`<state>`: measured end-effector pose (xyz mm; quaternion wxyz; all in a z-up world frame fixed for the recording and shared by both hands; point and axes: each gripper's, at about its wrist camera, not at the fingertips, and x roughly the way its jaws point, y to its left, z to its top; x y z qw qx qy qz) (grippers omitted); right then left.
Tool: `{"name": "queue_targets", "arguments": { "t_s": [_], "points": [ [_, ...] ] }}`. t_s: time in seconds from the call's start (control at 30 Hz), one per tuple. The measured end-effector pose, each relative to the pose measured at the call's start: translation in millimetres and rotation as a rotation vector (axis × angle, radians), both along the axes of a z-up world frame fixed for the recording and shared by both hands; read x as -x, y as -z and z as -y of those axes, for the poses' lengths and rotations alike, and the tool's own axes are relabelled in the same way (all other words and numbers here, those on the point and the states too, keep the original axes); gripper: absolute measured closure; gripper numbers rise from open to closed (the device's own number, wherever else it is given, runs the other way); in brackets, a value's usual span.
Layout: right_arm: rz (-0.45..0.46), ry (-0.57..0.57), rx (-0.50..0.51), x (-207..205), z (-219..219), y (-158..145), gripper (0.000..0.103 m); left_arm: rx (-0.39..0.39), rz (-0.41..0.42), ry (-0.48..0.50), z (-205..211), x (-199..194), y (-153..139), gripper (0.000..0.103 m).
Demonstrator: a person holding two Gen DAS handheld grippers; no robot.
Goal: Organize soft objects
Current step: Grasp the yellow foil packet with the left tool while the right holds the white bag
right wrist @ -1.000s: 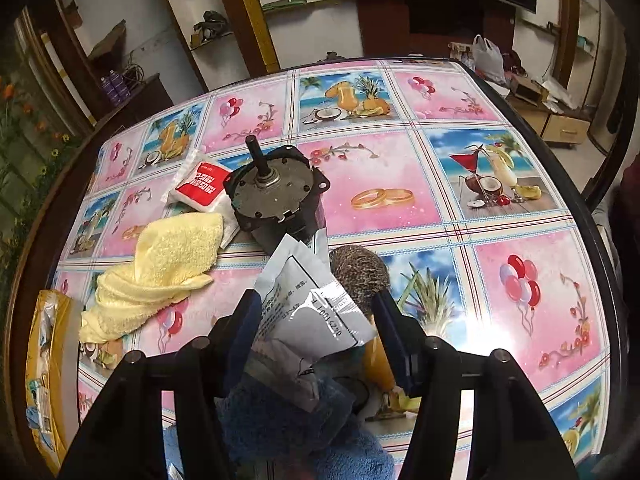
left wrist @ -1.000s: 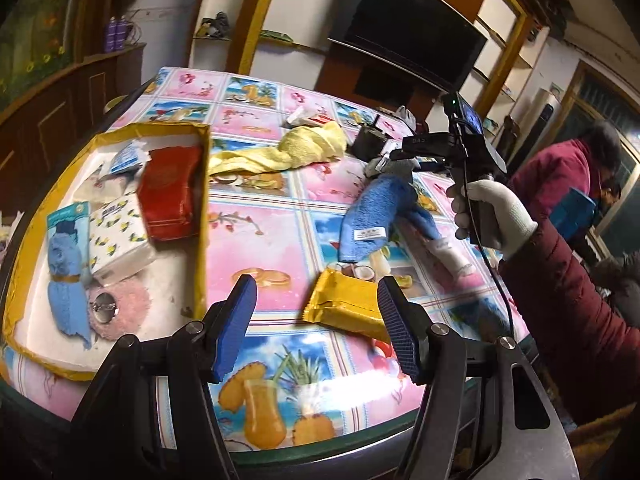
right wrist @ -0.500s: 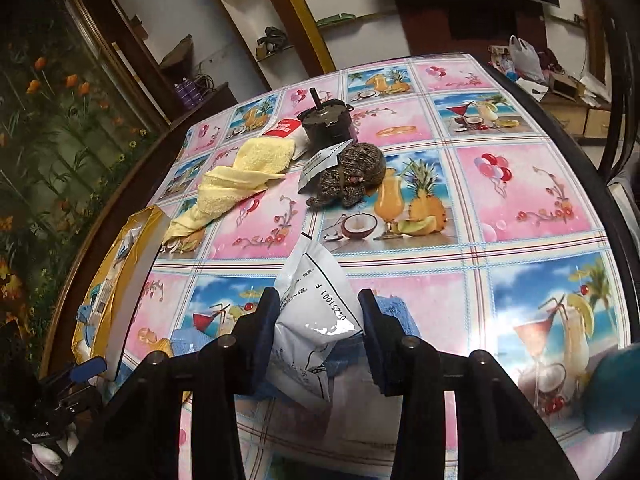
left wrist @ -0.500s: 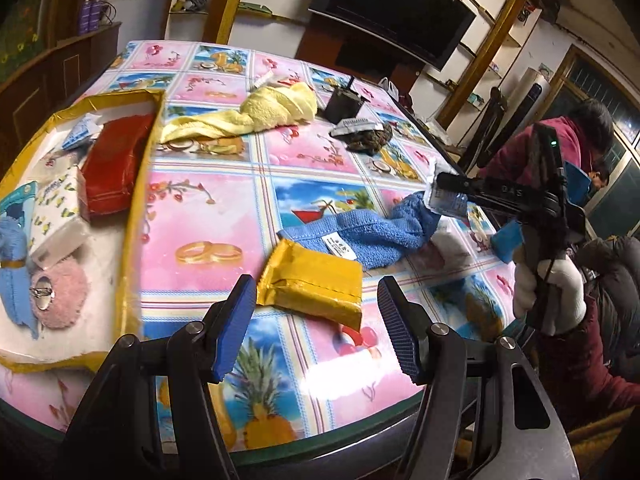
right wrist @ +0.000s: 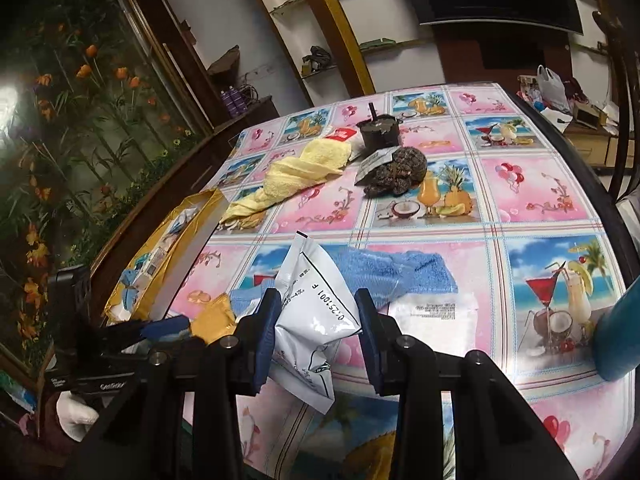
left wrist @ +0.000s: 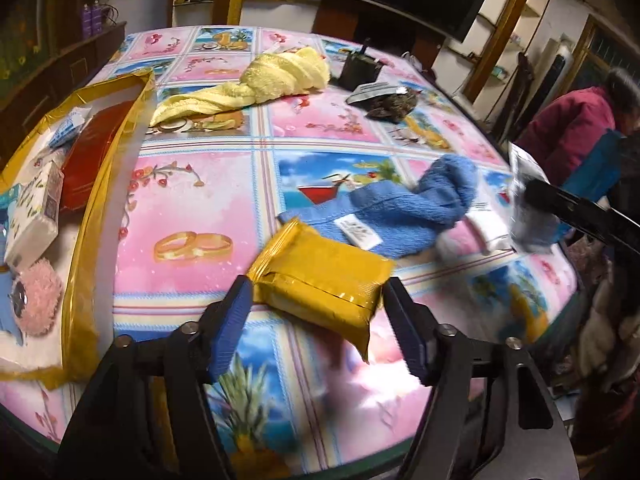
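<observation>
My left gripper (left wrist: pixel 318 304) is open, its fingers either side of a yellow soft pack (left wrist: pixel 320 280) on the table, not squeezing it. My right gripper (right wrist: pixel 316 320) is shut on a white foil pouch (right wrist: pixel 316 312) and holds it above the table; the pouch also shows at the right edge of the left wrist view (left wrist: pixel 524 208). A blue towel (left wrist: pixel 404 208) lies behind the yellow pack. A yellow towel (left wrist: pixel 260 84) lies farther back. A gold-rimmed box (left wrist: pixel 96 208) at left holds a red pack, a tissue pack and a pink puff.
A dark motor-like block (left wrist: pixel 360 68), a silver pouch and a brown scrubber (left wrist: pixel 394 106) sit at the far side. A white flat pack (right wrist: pixel 434 314) lies beside the blue towel. A person in red (left wrist: pixel 568 132) sits at right. The table edge is close below my left gripper.
My left gripper moved forward so its fingers now flank the yellow pack. My right gripper carried the white pouch back toward the near edge, away from the motor block.
</observation>
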<state>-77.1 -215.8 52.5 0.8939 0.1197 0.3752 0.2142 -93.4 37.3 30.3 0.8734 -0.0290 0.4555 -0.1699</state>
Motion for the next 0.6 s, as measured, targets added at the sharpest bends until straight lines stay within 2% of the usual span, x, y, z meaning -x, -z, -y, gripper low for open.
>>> {"name": "queue_targets", "arguments": {
  "t_s": [0.17,0.3,0.33,0.4,0.6],
  "points": [
    [-0.066,-0.026,-0.023,0,-4,25,0.066,-0.097,-0.013,0.019,20,-18,14,0.017],
    [-0.083,-0.051,-0.032,2,-12,33,0.066,-0.176,-0.007,0.049,35,-22,17,0.017],
    [-0.085,-0.057,-0.032,3,-14,34,0.066,-0.166,-0.005,0.047,34,-23,17,0.019],
    [-0.089,-0.066,-0.033,4,-19,35,0.066,-0.105,0.001,0.046,27,-24,13,0.032],
    [-0.094,-0.089,-0.028,7,-26,34,0.066,0.043,-0.017,-0.016,-3,-21,4,0.034]
  ]
}}
